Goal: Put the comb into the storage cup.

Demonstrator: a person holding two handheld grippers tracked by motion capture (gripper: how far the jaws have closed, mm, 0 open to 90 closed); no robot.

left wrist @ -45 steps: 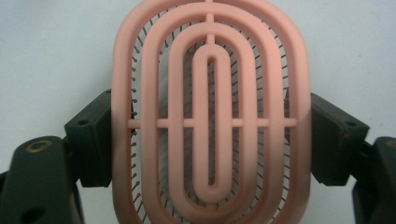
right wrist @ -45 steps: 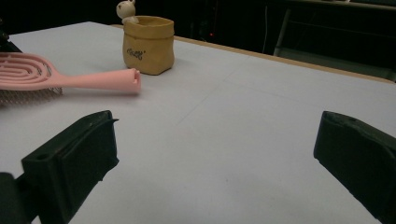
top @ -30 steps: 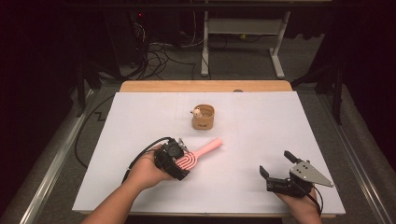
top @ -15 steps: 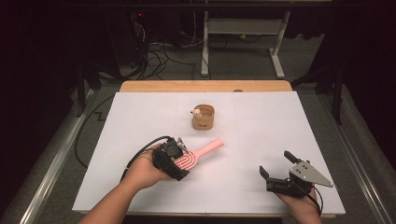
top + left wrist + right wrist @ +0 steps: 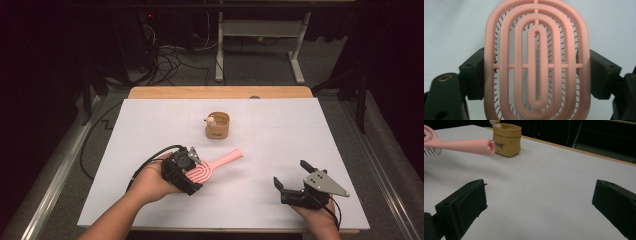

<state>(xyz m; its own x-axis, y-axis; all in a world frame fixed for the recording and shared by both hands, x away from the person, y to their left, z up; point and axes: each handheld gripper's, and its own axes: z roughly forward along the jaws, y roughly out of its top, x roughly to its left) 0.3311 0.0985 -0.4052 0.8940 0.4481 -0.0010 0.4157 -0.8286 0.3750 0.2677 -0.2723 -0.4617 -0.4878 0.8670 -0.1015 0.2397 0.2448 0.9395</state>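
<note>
Pink brush (image 5: 536,62): smooth matt plastic, thin metal-looking bristles beneath. Left gripper (image 5: 192,171) and right gripper (image 5: 295,181): matt black plastic fingers (image 5: 464,205); right carries a grey metal-looking plate. Tan pouch (image 5: 218,125), far centre: matt, paper-like, creased. Bench (image 5: 300,135): matt white sheet, wood far edge.

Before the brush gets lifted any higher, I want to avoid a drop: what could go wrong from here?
1. The left gripper clamps the pink hairbrush across its wide head, so the long handle sticks out unsupported and could swing or twist in the grip.
2. That handle points toward the small tan bag; a forward sweep might knock it over.
3. The right gripper sits open and apart, too far to steady anything.
</note>
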